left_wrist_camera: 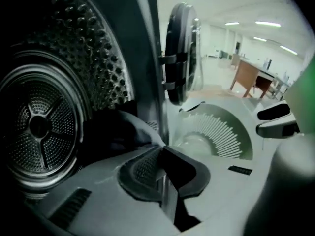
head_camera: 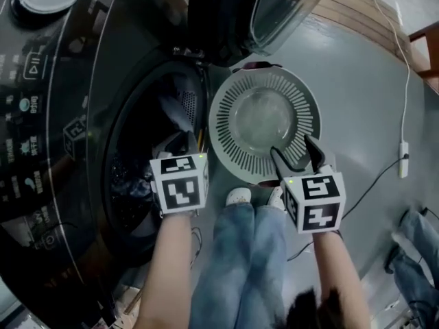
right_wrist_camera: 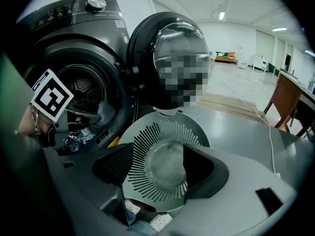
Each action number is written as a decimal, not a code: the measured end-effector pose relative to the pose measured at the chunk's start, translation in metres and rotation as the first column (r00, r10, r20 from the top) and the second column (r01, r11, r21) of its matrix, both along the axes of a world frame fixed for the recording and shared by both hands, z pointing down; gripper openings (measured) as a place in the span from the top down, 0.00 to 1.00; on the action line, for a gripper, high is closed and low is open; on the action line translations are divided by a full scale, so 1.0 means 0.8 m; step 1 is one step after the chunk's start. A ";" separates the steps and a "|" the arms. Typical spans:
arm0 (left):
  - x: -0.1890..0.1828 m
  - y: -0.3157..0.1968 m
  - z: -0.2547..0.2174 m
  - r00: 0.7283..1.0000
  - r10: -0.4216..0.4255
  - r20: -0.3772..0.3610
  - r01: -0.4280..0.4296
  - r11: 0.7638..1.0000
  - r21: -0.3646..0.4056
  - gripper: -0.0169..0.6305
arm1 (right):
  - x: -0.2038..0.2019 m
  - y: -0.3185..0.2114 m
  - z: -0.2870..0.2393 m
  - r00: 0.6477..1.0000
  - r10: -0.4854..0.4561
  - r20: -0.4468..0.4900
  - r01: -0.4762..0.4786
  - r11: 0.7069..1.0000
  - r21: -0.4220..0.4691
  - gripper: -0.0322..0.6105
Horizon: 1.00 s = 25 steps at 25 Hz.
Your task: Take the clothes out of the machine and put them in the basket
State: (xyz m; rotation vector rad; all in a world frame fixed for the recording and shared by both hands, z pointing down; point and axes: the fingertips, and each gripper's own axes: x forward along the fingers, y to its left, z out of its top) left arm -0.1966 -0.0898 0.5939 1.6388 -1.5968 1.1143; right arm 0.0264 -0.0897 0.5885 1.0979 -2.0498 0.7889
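- The right hand-held gripper [right_wrist_camera: 157, 167] hangs over the basket [head_camera: 228, 130]. Its jaws are about half apart with nothing between them, and only the basket's bottom shows through the gap.
- The left hand-held gripper [left_wrist_camera: 161, 154] is at the mouth of the machine [head_camera: 62, 81] with its jaws closed tight. A fold of a dark grey garment [left_wrist_camera: 115, 132] appears pinched at their tips, and the rest trails back into the opening.
- The basket stands on the floor [head_camera: 357, 101], just beside the opening and the swung-open door [head_camera: 274, 12]. It looks empty, so I judge that nothing has been dropped in yet.
- Further in, a crumpled bluish bundle [right_wrist_camera: 78, 137] lies at the lip of the drum [left_wrist_camera: 39, 127].
- The task looks barely begun: this garment has yet to be carried across and let go, and the bundle is left to fetch.
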 end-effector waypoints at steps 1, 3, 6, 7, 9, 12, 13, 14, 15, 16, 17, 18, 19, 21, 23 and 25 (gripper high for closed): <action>0.013 -0.003 -0.005 1.000 0.025 -0.011 -0.025 1.000 0.002 0.95 | 0.007 0.002 -0.003 1.000 0.012 -0.003 -0.012 1.000 -0.001 0.48; 0.038 -0.011 -0.013 0.997 0.071 -0.034 -0.071 0.997 0.010 0.95 | 0.022 0.004 -0.006 0.999 0.042 -0.010 -0.042 0.999 -0.003 0.48; 0.079 -0.025 -0.024 0.987 0.119 -0.108 -0.117 0.993 0.026 0.95 | 0.045 0.006 -0.012 0.996 0.085 -0.010 -0.085 0.996 -0.002 0.48; 0.094 -0.029 -0.026 0.981 0.139 -0.136 -0.136 0.990 0.032 0.95 | 0.053 0.007 -0.013 0.995 0.097 -0.008 -0.097 0.995 -0.001 0.48; 0.126 -0.036 -0.029 0.966 0.187 -0.176 -0.182 0.982 0.044 0.95 | 0.069 0.007 -0.016 0.992 0.123 -0.004 -0.123 0.992 -0.001 0.48; 0.165 -0.043 -0.033 0.947 0.249 -0.205 -0.243 0.969 0.052 0.95 | 0.093 0.007 -0.019 0.986 0.164 -0.006 -0.164 0.986 0.001 0.48; 0.178 -0.044 -0.035 0.939 0.262 -0.222 -0.256 0.965 0.056 0.95 | 0.101 0.007 -0.019 0.984 0.179 -0.008 -0.178 0.984 0.002 0.48; 0.191 -0.045 -0.036 0.931 0.273 -0.242 -0.267 0.962 0.059 0.95 | 0.109 0.007 -0.020 0.981 0.193 -0.010 -0.193 0.981 0.003 0.48; 0.205 -0.045 -0.036 0.922 0.286 -0.259 -0.280 0.958 0.060 0.95 | 0.117 0.007 -0.020 0.978 0.207 -0.011 -0.207 0.978 0.003 0.48; 0.220 -0.044 -0.037 0.913 0.305 -0.270 -0.300 0.952 0.060 0.95 | 0.125 0.007 -0.020 0.975 0.223 -0.011 -0.223 0.975 0.002 0.48; 0.235 -0.043 -0.037 0.903 0.328 -0.278 -0.324 0.944 0.061 0.95 | 0.132 0.008 -0.021 0.971 0.239 -0.011 -0.239 0.971 0.001 0.48; 0.251 -0.043 -0.039 0.890 0.352 -0.289 -0.349 0.935 0.064 0.95 | 0.140 0.008 -0.021 0.967 0.256 -0.010 -0.256 0.967 0.000 0.48; 0.268 -0.042 -0.041 0.876 0.376 -0.302 -0.373 0.925 0.070 0.95 | 0.147 0.009 -0.021 0.962 0.273 -0.009 -0.274 0.962 0.001 0.48; 0.300 -0.045 -0.046 0.848 0.424 -0.318 -0.418 0.904 0.090 0.95 | 0.161 0.009 -0.019 0.952 0.305 -0.009 -0.305 0.952 0.000 0.49; 0.329 -0.051 -0.052 0.823 0.469 -0.321 -0.457 0.882 0.116 0.95 | 0.172 0.009 -0.016 0.945 0.328 -0.010 -0.328 0.945 -0.003 0.49; 0.349 -0.053 -0.057 0.803 0.487 -0.344 -0.473 0.871 0.130 0.95 | 0.179 0.009 -0.014 0.941 0.339 -0.011 -0.339 0.941 -0.006 0.50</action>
